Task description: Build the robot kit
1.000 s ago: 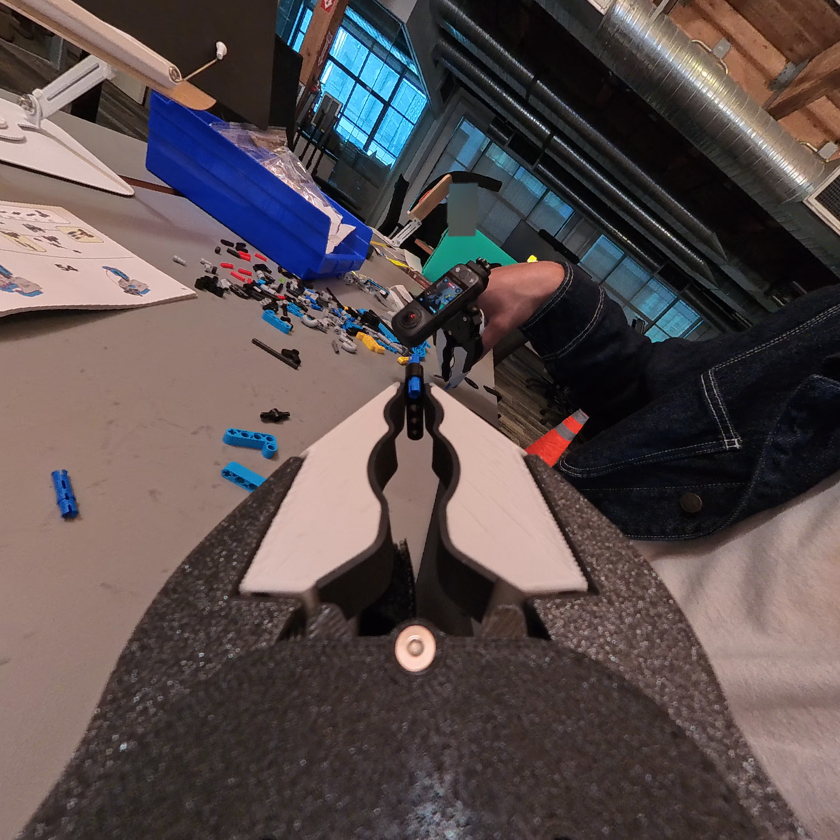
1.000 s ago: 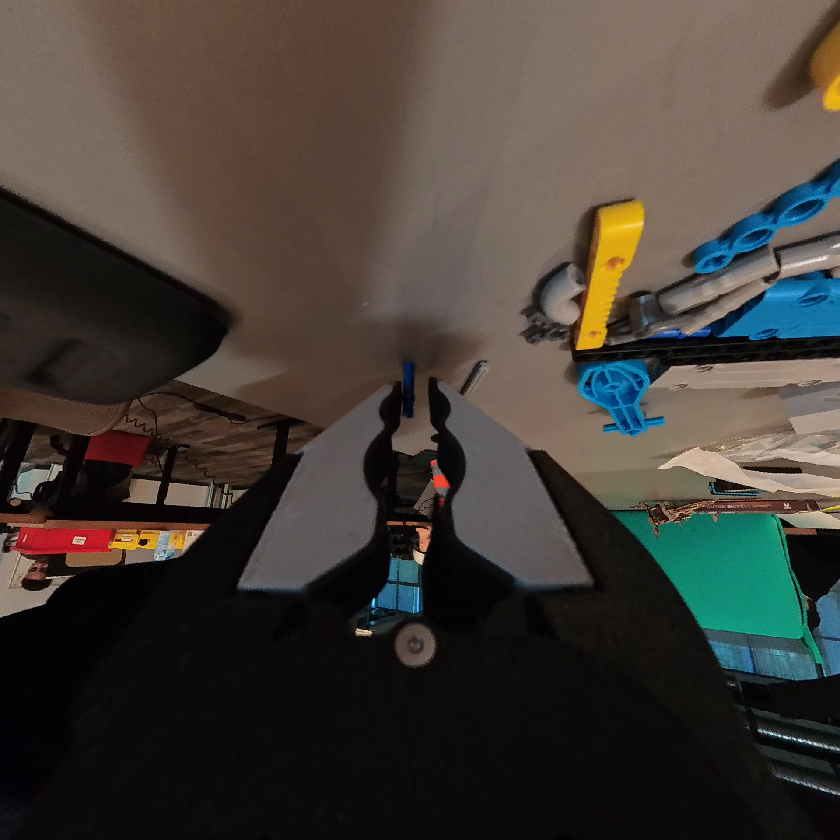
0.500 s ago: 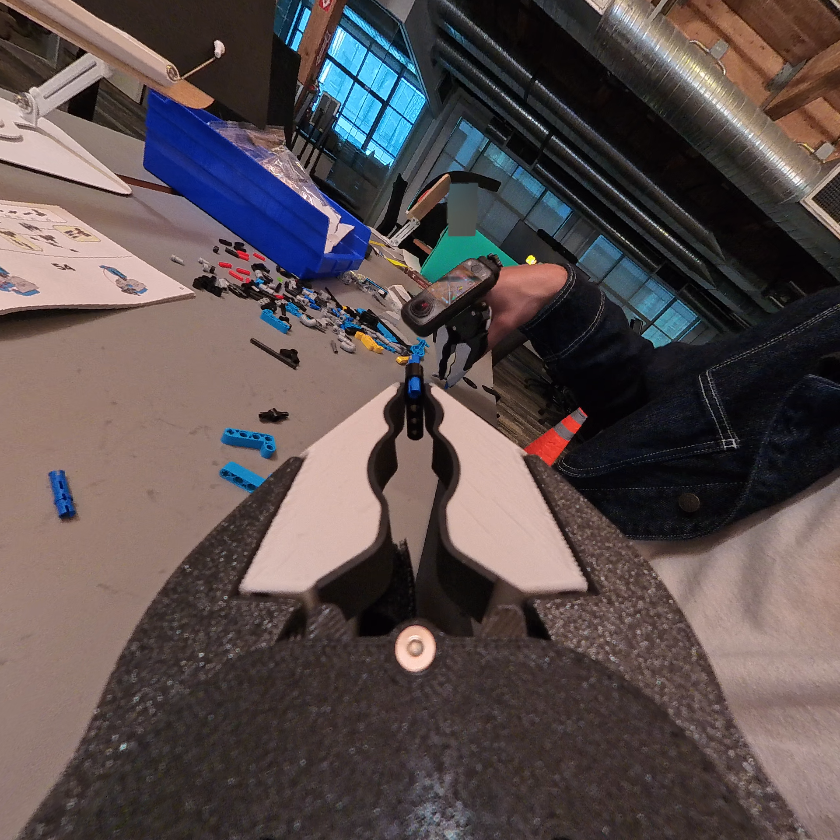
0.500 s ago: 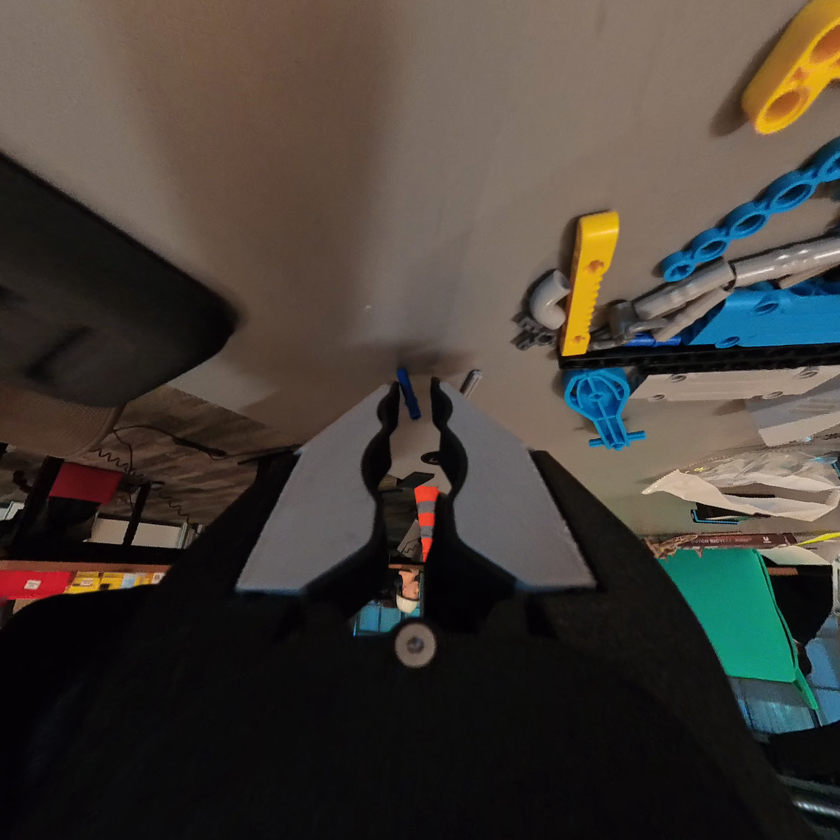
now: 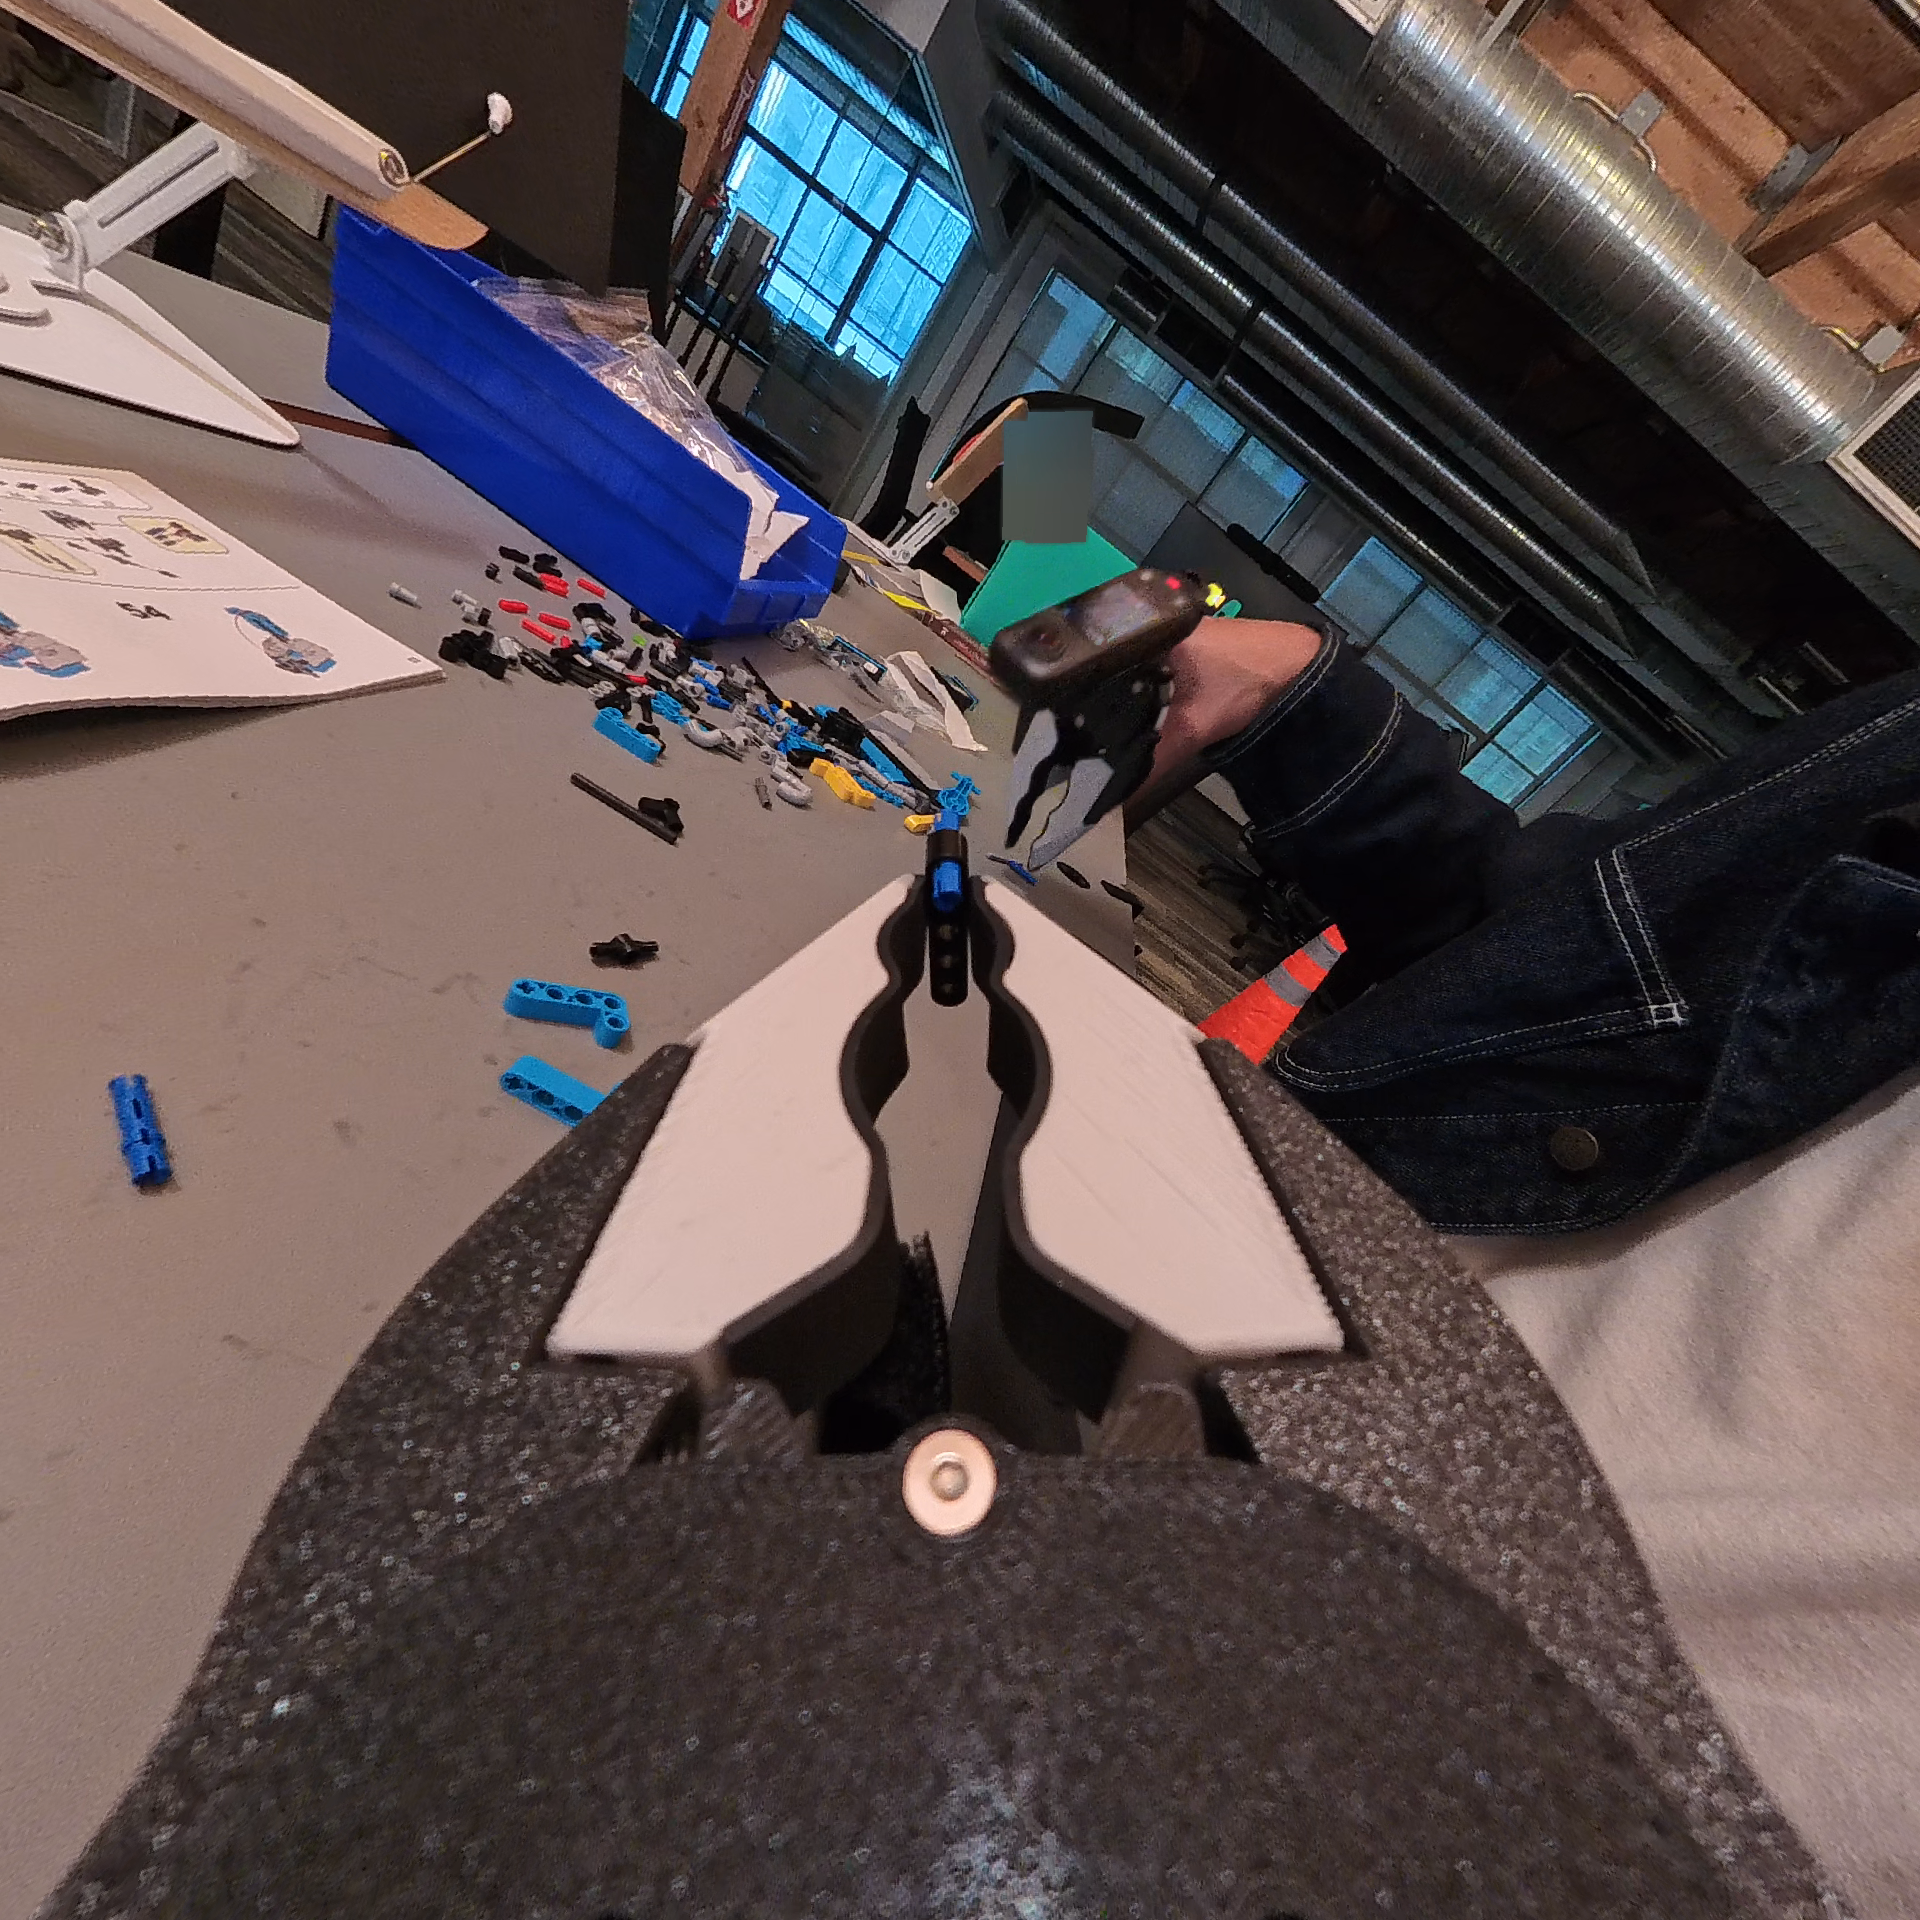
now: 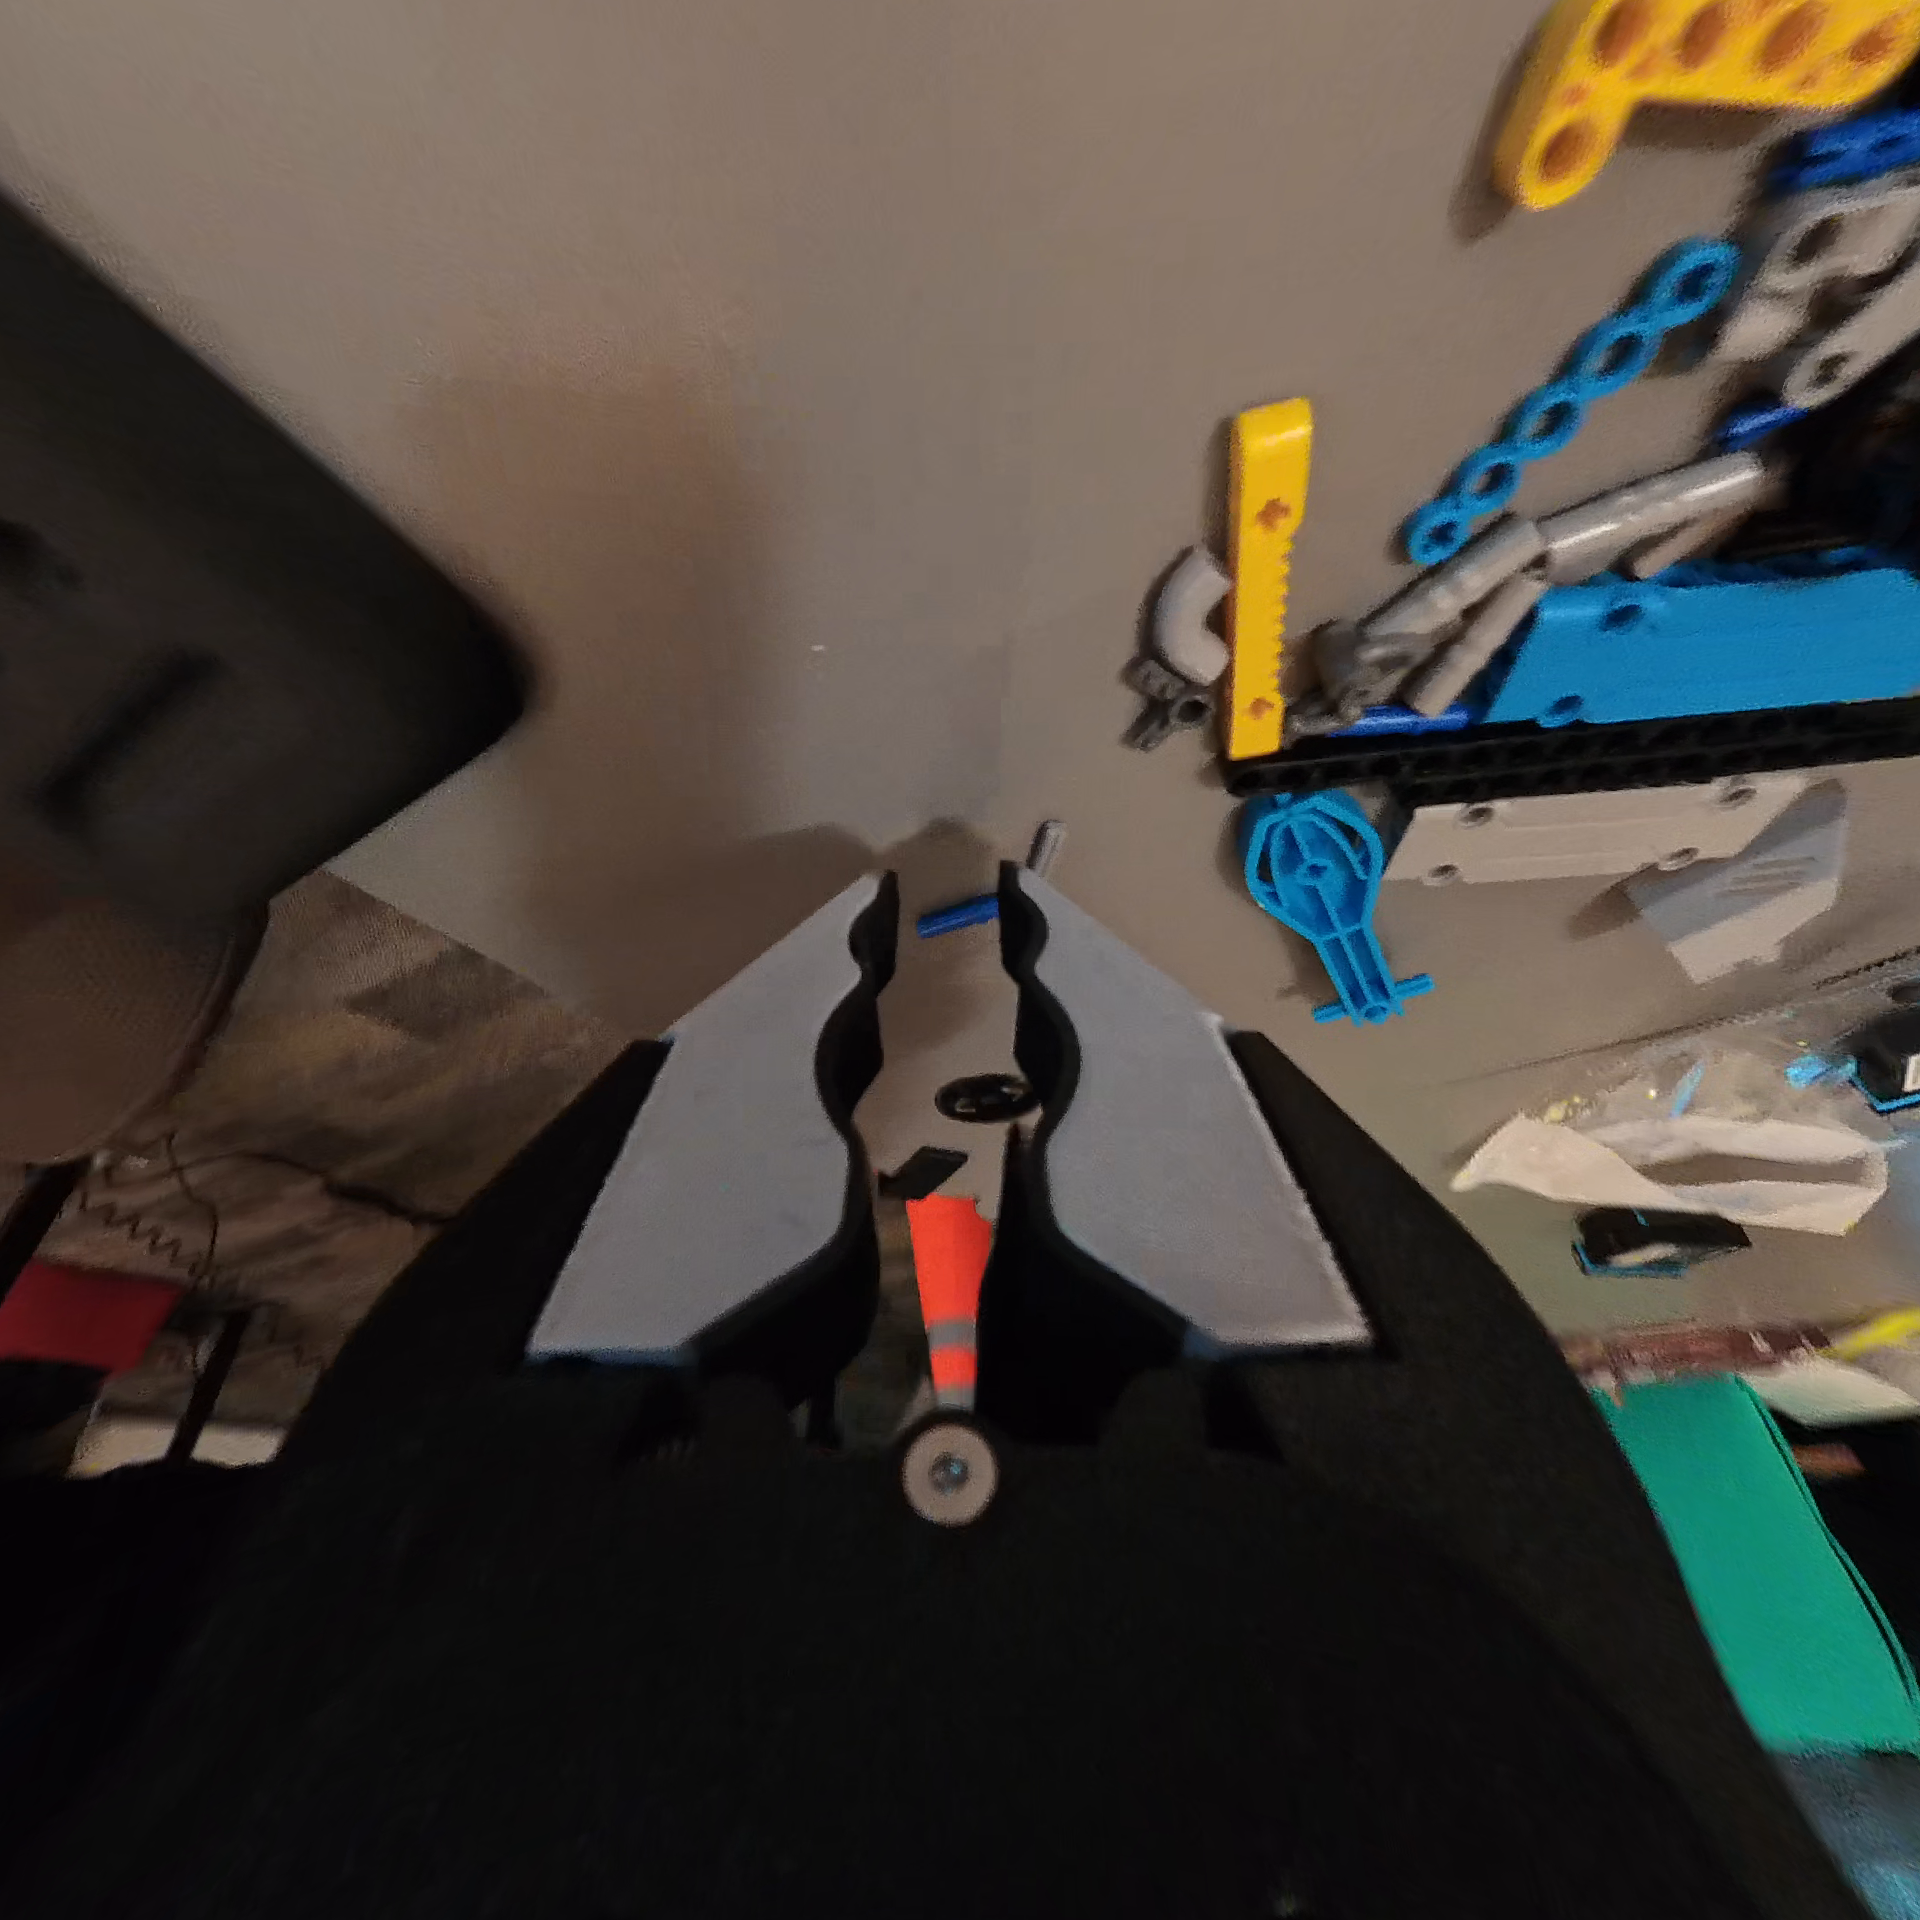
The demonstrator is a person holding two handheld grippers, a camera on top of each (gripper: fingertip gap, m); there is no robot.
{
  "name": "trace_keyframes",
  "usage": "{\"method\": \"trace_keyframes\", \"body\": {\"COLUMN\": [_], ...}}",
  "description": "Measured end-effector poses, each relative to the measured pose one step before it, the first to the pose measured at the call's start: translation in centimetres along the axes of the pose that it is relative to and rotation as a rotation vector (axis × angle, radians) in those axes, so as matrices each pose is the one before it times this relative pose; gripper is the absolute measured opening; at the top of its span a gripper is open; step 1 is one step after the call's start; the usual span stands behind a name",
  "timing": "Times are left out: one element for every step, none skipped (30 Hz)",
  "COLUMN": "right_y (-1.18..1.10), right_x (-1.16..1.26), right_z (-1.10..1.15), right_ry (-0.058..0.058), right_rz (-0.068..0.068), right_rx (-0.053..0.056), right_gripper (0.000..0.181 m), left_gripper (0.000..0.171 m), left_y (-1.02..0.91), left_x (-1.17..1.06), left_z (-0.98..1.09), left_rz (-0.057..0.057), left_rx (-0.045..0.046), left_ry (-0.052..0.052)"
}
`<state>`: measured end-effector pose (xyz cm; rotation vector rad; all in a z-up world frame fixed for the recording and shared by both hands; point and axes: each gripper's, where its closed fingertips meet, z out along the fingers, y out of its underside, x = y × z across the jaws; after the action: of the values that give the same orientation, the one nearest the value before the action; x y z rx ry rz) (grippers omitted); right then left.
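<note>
Clamping a black beam, the left gripper hangs near the table's far edge; the right gripper, parted, brackets a blue pin.

Loose bricks on table, before bin, right of booklet

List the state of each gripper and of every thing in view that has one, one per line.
left gripper: shut on a black beam with a blue pin, held off the table.
black beam: clamped between the fingers, upright.
right gripper: open, around a small blue pin.
small blue pin: loose, lying crosswise between the fingertips.
blue bin: open-topped, clear plastic bags inside.
instruction booklet: lying open, flat.
</note>
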<state>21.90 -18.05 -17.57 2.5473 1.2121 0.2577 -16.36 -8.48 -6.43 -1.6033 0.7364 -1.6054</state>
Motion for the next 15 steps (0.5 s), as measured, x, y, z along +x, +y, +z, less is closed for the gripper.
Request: {"method": "trace_keyframes", "body": {"right_y": [-0.129, 0.201, 0.608, 0.753, 0.616, 0.520, 0.513, 0.401, 0.284, 0.271, 0.260, 0.269, 0.099, -0.204, -0.505], "right_x": [0.029, 0.360, 0.505, 0.208, -0.305, -0.246, 0.007, 0.106, -0.167, -0.323, 0.121, 0.406, 0.074, -0.155, -0.182], "right_z": [-0.660, -0.646, -0.439, -0.121, 0.167, 0.369, 0.525, 0.590, 0.532, 0.410, 0.282, 0.134, 0.031, -0.095, -0.239], "right_ry": [-0.0068, 0.0043, 0.0013, -0.0274, -0.0671, -0.0692, -0.0579, -0.0505, -0.0524, -0.0383, 0.0129, 0.0402, 0.0174, -0.0004, -0.0043], "right_rz": [0.0104, 0.0288, 0.0397, 0.0384, 0.0308, 0.0325, 0.0403, 0.0481, 0.0476, 0.0296, 0.0120, 0.0081, 0.0112, 0.0143, 0.0160], "right_rx": [0.0706, 0.0631, 0.0434, 0.0378, 0.0449, 0.0391, 0.0205, 0.0044, -0.0069, -0.0207, -0.0325, -0.0438, -0.0433, -0.0321, -0.0160], "right_gripper": [0.018, 0.016, 0.015, 0.015, 0.016, 0.016, 0.017, 0.019, 0.021, 0.022, 0.024, 0.024, 0.025, 0.027, 0.026], "left_gripper": [0.007, 0.007, 0.007, 0.007, 0.007, 0.007, 0.007, 0.007, 0.007, 0.007, 0.007, 0.007, 0.007, 0.007, 0.007], "left_y": [-0.007, -0.025, -0.005, 0.023, 0.069, 0.072, 0.045, 0.008, -0.007, -0.032, -0.033, -0.014, -0.003, 0.027, 0.029], "left_x": [0.002, 0.009, 0.001, 0.025, 0.057, 0.053, 0.025, 0.015, -0.024, -0.015, -0.017, -0.030, -0.025, 0.001, -0.002], "left_z": [-0.014, -0.019, -0.004, 0.028, 0.042, 0.060, 0.030, 0.015, -0.022, -0.024, -0.024, -0.019, 0.001, 0.018, 0.017], "left_rz": [-0.0007, -0.0005, -0.0001, -0.0004, -0.0010, -0.0001, 0.0011, 0.0006, -0.0009, -0.0016, -0.0011, -0.0009, -0.0010, -0.0004, 0.0006], "left_rx": [0.00096, 0.00154, 0.00088, -0.00175, -0.00381, -0.00407, -0.00267, -0.00062, 0.00110, 0.00219, 0.00225, 0.00156, -0.00003, -0.00174, -0.00183], "left_ry": [0.0003, 0.0005, 0.0005, 0.0020, 0.0038, 0.0028, 0.0006, 0.0003, -0.0007, -0.0008, -0.0006, -0.0011, -0.0007, -0.0002, 0.0000]}}
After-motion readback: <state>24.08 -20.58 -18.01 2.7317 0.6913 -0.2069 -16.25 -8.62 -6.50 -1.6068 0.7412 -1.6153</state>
